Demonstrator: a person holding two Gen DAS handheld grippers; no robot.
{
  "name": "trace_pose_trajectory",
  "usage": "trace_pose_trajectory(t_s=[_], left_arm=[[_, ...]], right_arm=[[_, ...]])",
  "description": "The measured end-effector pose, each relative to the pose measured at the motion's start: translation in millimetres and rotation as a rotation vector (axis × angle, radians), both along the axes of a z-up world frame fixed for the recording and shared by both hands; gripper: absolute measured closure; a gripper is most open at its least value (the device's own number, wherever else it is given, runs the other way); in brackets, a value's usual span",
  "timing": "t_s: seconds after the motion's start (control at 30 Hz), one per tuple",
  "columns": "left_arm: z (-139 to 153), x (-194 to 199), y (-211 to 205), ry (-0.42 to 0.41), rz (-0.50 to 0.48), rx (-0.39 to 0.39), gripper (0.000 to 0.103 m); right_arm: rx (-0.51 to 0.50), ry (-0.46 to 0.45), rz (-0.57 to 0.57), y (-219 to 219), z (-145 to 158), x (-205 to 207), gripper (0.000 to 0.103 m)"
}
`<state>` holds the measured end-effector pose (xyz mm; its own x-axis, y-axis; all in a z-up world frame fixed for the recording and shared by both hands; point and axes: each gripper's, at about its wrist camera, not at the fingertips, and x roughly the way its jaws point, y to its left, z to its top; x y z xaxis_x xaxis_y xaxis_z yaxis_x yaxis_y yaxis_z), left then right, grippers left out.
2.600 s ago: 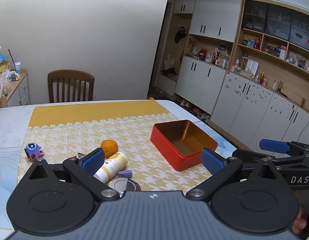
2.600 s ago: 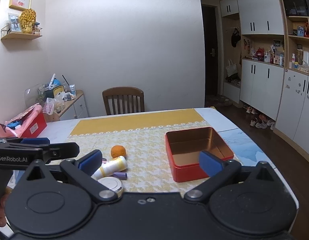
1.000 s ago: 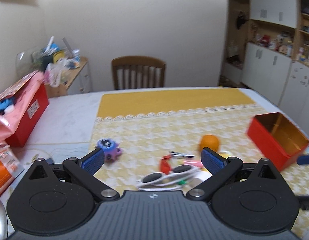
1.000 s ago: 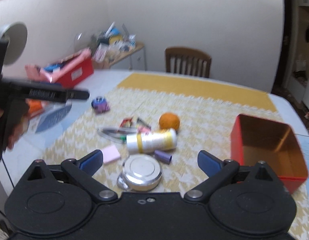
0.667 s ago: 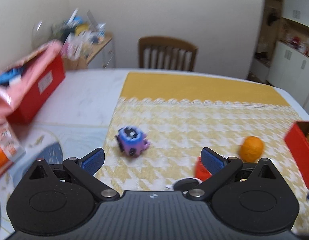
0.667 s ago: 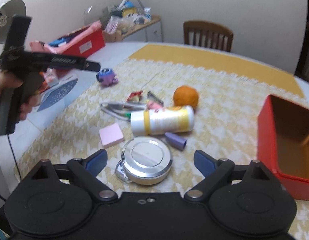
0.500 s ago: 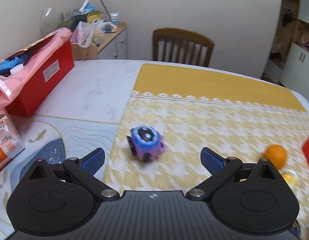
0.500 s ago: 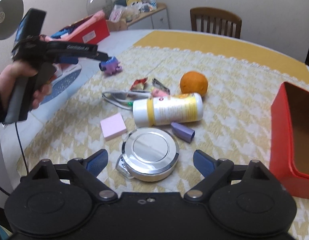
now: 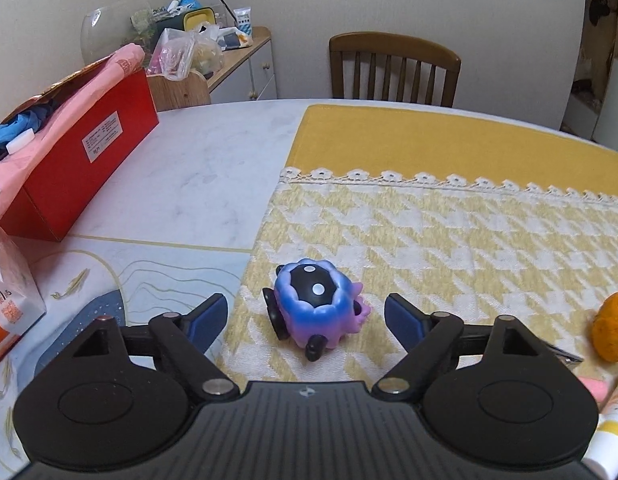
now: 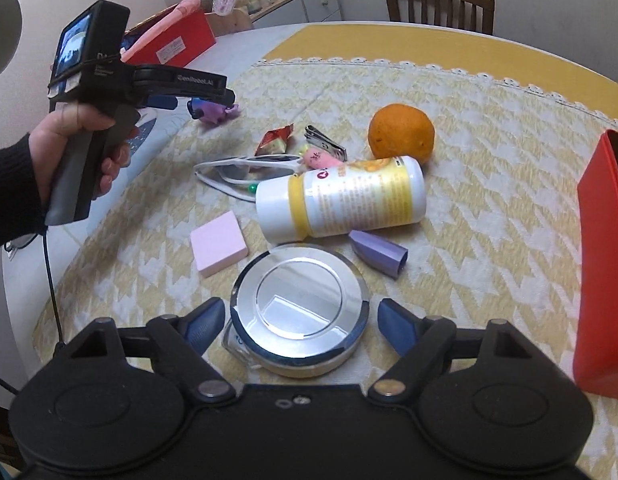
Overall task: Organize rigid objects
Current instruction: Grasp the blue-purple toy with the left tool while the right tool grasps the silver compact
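- Left gripper: jaws apart and just been closing; the blue-purple wheeled toy sits between the pads, touched by neither.
- The toy rests at the left edge of the yellow houndstooth cloth on the tabletop.
- Right gripper: jaws apart and just been closing around the round silver tin; pads lie just beside its rim, contact cannot be told.
- Beyond the tin lie a pink block, a lilac cap, a white-yellow bottle on its side, and an orange.
- The red box stands open at the right edge.
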<state>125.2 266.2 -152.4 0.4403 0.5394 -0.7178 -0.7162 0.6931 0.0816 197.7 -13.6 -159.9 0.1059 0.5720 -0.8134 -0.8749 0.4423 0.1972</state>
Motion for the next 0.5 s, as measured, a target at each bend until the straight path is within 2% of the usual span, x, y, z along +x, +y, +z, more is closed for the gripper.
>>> trace_pose_trajectory(t_s=[0.03, 0.1, 0.3, 0.37, 0.5], left_arm=[[-1.2, 0.8, 1.1, 0.007, 0.004, 0.003, 0.02], [-3.4, 2.4, 3.4, 0.016, 0.003, -0.005, 0.03], [-3.7, 5.1, 8.1, 0.005, -0.008, -0.038, 0.048], [-3.0, 5.5, 7.1, 0.004, -0.016, -0.036, 0.052], [-2.4, 3.3, 8.2, -0.004, -0.014, -0.051, 0.052]], right_arm=[[0.001, 0.001, 0.002, 0.4, 0.2, -0.4, 0.021], [-0.001, 0.004, 0.008, 1.5, 0.0, -2.3, 0.021], [-0.008, -0.012, -0.016, 2.0, -0.2, -3.3, 0.027], [-0.009, -0.022, -0.021, 1.4, 0.0, -4.3, 0.028], [-0.003, -0.032, -0.029, -0.2, 0.5, -7.3, 0.028]])
